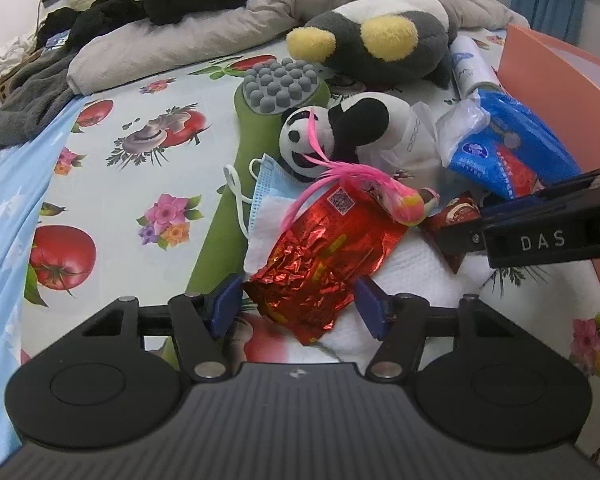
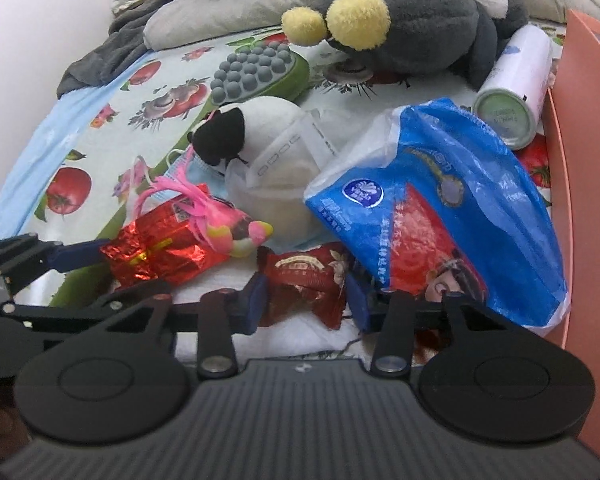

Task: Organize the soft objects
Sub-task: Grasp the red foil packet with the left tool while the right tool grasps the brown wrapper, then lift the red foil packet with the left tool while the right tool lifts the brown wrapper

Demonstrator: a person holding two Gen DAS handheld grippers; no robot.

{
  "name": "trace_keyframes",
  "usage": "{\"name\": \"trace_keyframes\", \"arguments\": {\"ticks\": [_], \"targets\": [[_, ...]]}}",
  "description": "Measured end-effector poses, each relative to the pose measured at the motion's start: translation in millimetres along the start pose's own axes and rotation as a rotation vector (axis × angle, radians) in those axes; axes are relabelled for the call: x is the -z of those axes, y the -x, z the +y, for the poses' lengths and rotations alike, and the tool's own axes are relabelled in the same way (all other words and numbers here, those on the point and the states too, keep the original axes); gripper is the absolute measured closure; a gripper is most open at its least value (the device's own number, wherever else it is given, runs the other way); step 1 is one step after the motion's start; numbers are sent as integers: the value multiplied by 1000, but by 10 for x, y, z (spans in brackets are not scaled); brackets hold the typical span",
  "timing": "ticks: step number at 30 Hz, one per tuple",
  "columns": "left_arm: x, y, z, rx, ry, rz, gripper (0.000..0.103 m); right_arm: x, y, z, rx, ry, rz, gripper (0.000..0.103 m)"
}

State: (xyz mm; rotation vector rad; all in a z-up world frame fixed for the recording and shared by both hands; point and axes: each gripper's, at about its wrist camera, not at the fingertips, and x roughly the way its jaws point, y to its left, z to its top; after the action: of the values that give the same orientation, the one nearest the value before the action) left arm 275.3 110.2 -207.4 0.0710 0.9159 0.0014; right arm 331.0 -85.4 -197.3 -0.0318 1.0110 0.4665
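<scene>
Red foil bag [image 1: 320, 264] between claw [image 1: 296, 304] pads, panda plush [image 1: 332, 136] beyond

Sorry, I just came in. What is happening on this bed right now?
A person is sorting a pile of things on a bed with two handheld grippers. The left gripper has its fingers on either side of a crinkled red foil packet. The right gripper straddles a smaller red snack wrapper. Whether either is gripped yet is unclear. A toy panda and blue tissue pack lie untouched.
</scene>
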Motion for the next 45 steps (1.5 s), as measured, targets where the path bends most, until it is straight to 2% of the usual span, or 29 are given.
{"name": "trace_keyframes", "arguments": {"ticks": [3, 15, 23, 30, 34, 39, 45], "targets": [[18, 41, -8, 1, 22, -6, 40, 8, 26, 16, 1, 11, -4, 62], [250, 491, -72, 17, 198, -30, 46, 203, 364, 105, -8, 35, -12, 63], [551, 811, -158, 27, 295, -28, 46, 481, 715, 184, -6, 49, -19, 63], [849, 949, -250, 37, 386, 10, 46, 809, 893, 224, -11, 57, 10, 63], [955, 1041, -329, 49, 447, -8, 46, 990, 988, 185, 12, 58, 20, 63], [1005, 1095, -443, 48, 462, -10, 45, 1174, 1083, 105, 33, 39, 28, 62], [1061, 1018, -535, 72, 479, 52, 45, 1321, 1065, 15, 50, 23, 31, 62]]}}
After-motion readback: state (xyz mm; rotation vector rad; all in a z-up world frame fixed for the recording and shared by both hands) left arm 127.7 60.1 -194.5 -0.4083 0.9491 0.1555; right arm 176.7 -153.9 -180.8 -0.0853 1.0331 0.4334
